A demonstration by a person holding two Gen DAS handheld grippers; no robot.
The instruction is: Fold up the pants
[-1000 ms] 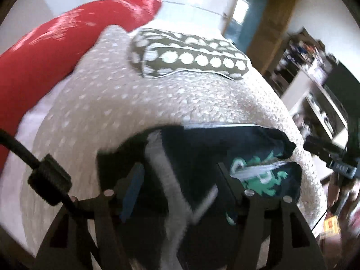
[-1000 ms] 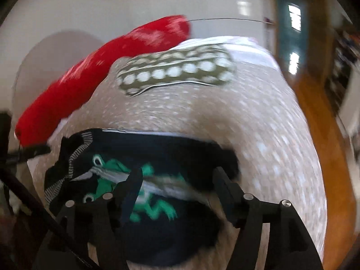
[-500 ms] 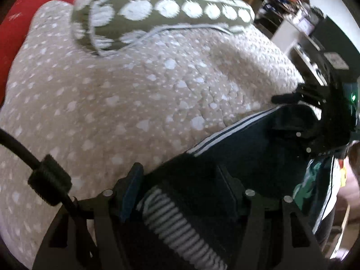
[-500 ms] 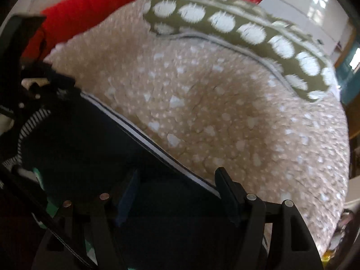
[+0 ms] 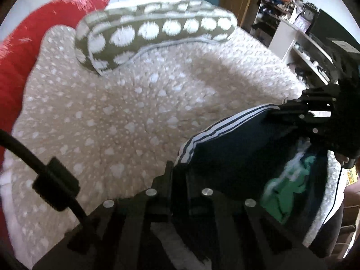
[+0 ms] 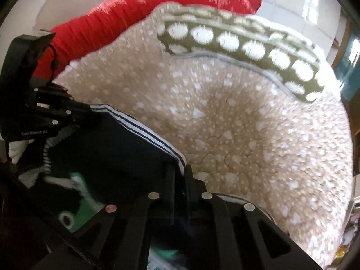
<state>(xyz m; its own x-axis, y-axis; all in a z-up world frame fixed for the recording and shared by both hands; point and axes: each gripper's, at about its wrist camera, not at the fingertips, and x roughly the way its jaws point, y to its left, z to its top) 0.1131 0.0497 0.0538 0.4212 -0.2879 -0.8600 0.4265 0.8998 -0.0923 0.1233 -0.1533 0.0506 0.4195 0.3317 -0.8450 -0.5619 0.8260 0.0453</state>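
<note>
Dark navy pants (image 5: 236,150) with white side stripes and a green frog print (image 5: 285,193) lie bunched on a beige spotted blanket (image 5: 126,117). In the left wrist view my left gripper (image 5: 177,173) is shut on the striped edge of the pants at its near end. My right gripper (image 5: 283,110) pinches the same edge farther right. In the right wrist view the right gripper (image 6: 180,173) is shut on the striped edge of the pants (image 6: 112,153). There the left gripper (image 6: 85,110) grips the far left end of that stripe.
An olive pillow with white dots (image 5: 157,33) lies at the back of the blanket, with a long red cushion (image 5: 33,45) behind it. Shelves with clutter (image 5: 299,22) stand at the right, beyond the bed. Bare blanket (image 6: 236,123) spreads between the pants and the pillow.
Both grippers stood open over the pants before; now both have shut on the striped edge. Both hands dropped lower toward the blanket and rolled.
</note>
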